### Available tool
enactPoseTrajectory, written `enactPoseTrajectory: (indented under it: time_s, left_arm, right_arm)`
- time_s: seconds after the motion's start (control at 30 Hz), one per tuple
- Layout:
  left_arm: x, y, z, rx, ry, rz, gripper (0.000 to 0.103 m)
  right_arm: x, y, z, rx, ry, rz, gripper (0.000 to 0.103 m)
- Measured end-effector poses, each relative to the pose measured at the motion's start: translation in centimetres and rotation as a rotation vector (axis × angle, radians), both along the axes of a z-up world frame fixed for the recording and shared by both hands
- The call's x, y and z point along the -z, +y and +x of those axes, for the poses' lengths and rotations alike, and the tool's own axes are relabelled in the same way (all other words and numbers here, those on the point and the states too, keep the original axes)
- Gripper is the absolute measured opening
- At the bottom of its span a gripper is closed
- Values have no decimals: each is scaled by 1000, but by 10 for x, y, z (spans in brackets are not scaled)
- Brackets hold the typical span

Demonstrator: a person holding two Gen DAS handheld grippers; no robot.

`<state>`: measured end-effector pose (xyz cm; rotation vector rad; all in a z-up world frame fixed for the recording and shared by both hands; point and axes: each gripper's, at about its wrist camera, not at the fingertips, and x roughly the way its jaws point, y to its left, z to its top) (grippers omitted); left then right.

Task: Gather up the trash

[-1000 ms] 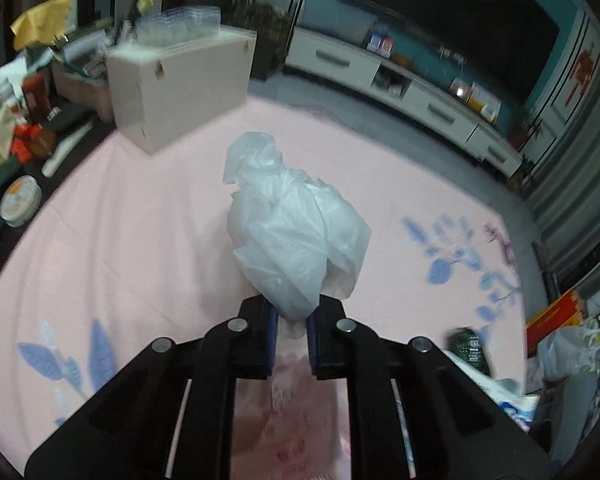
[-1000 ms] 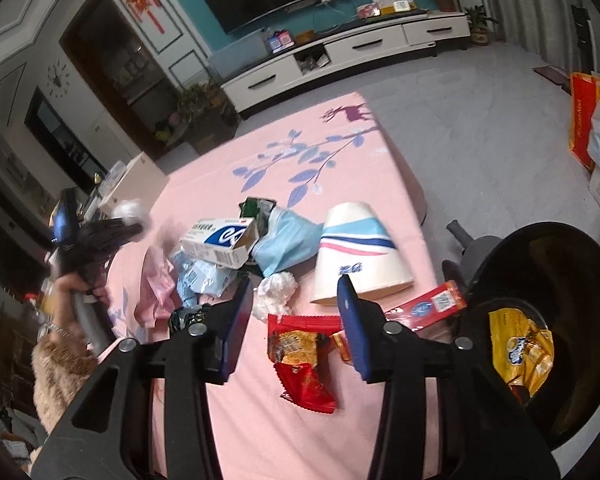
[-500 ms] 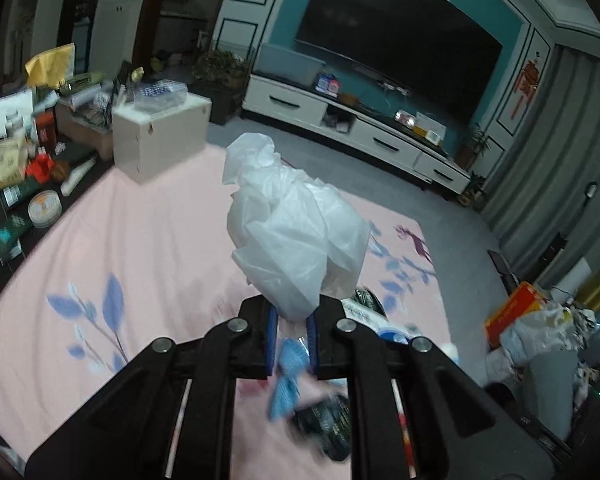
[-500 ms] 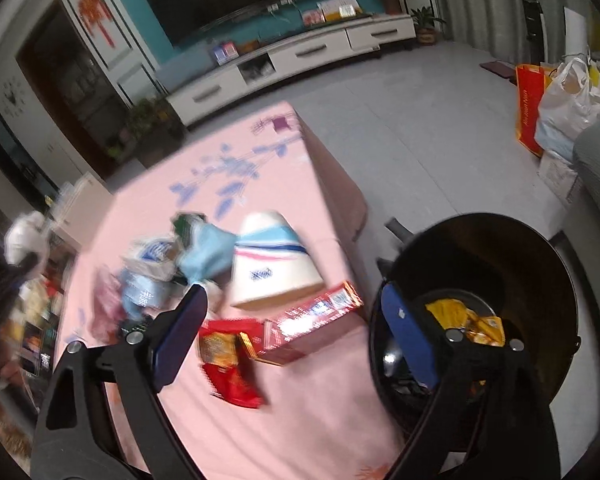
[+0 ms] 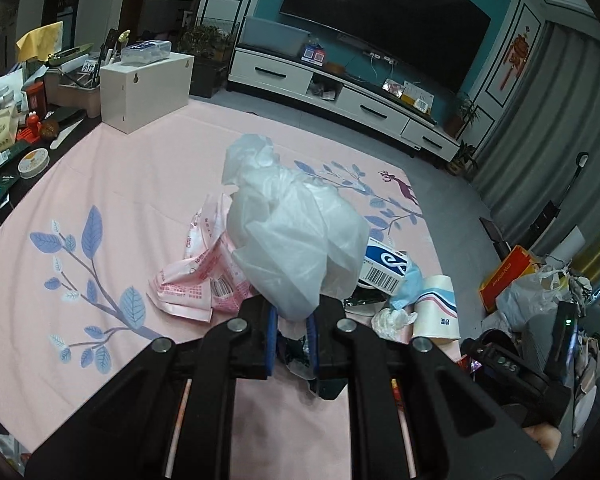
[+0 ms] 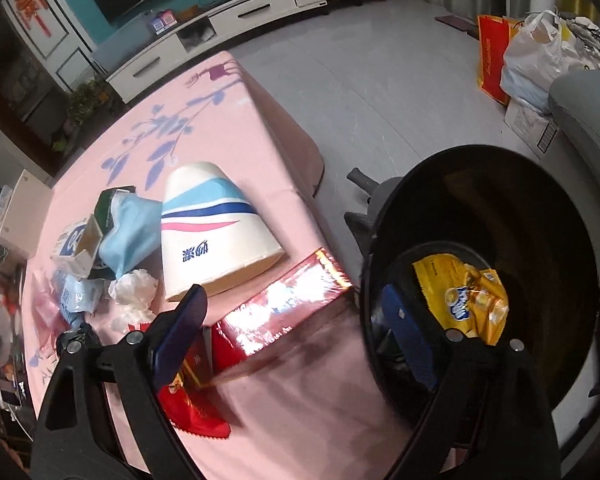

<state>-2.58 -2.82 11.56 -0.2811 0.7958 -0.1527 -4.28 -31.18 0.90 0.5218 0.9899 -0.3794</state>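
My left gripper (image 5: 293, 320) is shut on a crumpled white plastic bag (image 5: 292, 236) and holds it above the pink tablecloth (image 5: 140, 184). Under and behind it lies a trash pile: pink wrappers (image 5: 204, 276), a blue-and-white box (image 5: 384, 266), a blue face mask (image 5: 410, 286), a paper bowl (image 5: 436, 312). My right gripper (image 6: 296, 312) is open and empty, spread wide over the table's edge beside the black trash bin (image 6: 540, 184), which holds a yellow snack bag (image 6: 464, 296). The paper bowl (image 6: 216, 236), a red carton (image 6: 284, 304) and red wrappers (image 6: 192, 416) lie near its left finger.
A white cabinet box (image 5: 146, 88) stands at the table's far left corner, with clutter on a dark side table (image 5: 16, 120). A TV console (image 5: 340, 96) lines the far wall. Bags (image 6: 540, 52) sit on the floor beyond the bin.
My left gripper has carried the plastic bag over toward the trash pile. My right gripper has swung right toward the bin and its jaws have spread much wider.
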Motion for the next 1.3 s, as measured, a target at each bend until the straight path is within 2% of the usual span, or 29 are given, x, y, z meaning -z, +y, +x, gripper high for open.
enactPoseTrajectory:
  time_s: [0.13,0.2,0.37,0.4,0.43,0.63,0.7,0.9,1.03,1.17,1.3]
  left_arm:
    - [2,-1,2,15,8,-25,14]
    - [2,-1,3,20,9,-31,14]
    - [1,-5,3,34,10,-43,14]
    - [1,-5,3,37,10,-44,14]
    - [1,-7,3,42,10,-43,14]
    - [-5,-18,-4,75,-10,-50,14]
    - [-8,-23,-7,94,-16,-59,14]
    - [-18,-51,-19,180,-55,-72,14]
    - [-20,-85,-31,276,-67,-84,14]
    - [-20,-122,-42,386,-67,-87,14]
    - [-7,-162,-47,474,-30,-82,14]
  right_arm:
    - [7,8,8,-8,30,-31,87]
    - [6,13,10,-19,28,-61,83]
    - [11,17,11,-51,50,-70,53]
    - [12,18,11,-55,58,-67,42]
    - [14,18,11,-62,64,-61,35]
    - [3,27,4,-110,20,-101,30]
    - [-5,24,-2,-112,-10,-86,30]
    - [-52,5,-35,-79,-175,-65,30]
    - [-85,-14,-67,-34,-288,-72,30]
    - [-99,-31,-87,14,-332,-93,30]
    - [-107,-53,-106,91,-361,-97,30]
